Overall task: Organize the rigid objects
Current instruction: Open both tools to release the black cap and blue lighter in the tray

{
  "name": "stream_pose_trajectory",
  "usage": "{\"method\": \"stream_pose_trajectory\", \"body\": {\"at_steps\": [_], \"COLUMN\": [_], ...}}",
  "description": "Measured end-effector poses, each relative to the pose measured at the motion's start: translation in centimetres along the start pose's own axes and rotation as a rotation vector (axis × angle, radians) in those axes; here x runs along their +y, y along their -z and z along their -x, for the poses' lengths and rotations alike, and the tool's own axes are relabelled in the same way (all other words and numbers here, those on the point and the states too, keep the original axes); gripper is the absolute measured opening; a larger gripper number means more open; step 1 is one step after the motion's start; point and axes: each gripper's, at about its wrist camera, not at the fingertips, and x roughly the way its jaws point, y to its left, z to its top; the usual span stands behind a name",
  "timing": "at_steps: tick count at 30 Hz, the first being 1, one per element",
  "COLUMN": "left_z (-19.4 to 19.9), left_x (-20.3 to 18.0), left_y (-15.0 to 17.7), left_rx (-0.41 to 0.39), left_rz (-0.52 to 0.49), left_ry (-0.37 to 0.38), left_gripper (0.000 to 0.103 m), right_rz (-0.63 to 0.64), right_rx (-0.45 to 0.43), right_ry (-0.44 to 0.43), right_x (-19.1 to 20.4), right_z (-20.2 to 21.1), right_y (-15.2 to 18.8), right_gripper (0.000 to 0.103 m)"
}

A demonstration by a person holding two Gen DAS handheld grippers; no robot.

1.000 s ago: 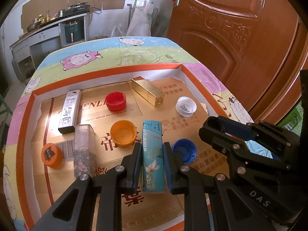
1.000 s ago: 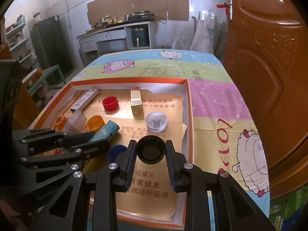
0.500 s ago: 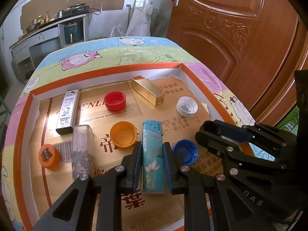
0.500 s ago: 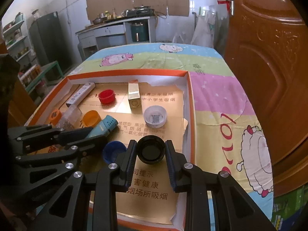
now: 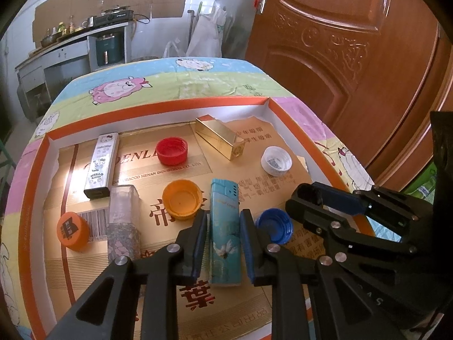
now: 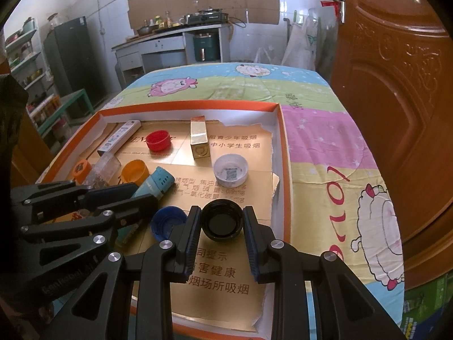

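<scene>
The left hand-held gripper (image 5: 222,235) is closed on a teal lighter (image 5: 225,226) lying in the orange-rimmed tray (image 5: 158,104); the right hand-held gripper (image 6: 222,226) clamps a black cap (image 6: 222,220) low over the tray's cardboard liner. Legible writing includes "HELLO KITTY" on the white lighter (image 5: 101,164) and "TOBACCO HENAN INDUSTRIAL CO." on the liner (image 5: 283,130)

Wooden door (image 5: 354,65), cartoon tablecloth (image 6: 325,153), dark fridge (image 6: 66,56)

Cartoon-sheep tablecloth (image 6: 320,141) over table; orange-rimmed tray (image 6: 285,153) on it.
</scene>
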Motion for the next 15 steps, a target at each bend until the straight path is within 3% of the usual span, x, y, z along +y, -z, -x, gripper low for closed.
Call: {"method": "stream_pose_trajectory", "body": {"at_steps": [9, 15], "left_z": [0.7, 1.4], "left_x": [0.1, 0.3], "left_y": [-0.2, -0.1], "left_rx": [-0.021, -0.035], "left_rz": [0.006, 0.012], "left_ry": [0.003, 0.0], "left_gripper": [0.028, 0.028], "right_rz": [-0.011, -0.016], "right_rx": [-0.013, -0.02], "right_ry": [-0.003, -0.01], "right_x": [0.1, 0.0], "right_z": [0.3, 0.7], "right_y": [0.1, 0.0], "right_gripper": [0.031, 0.042]}}
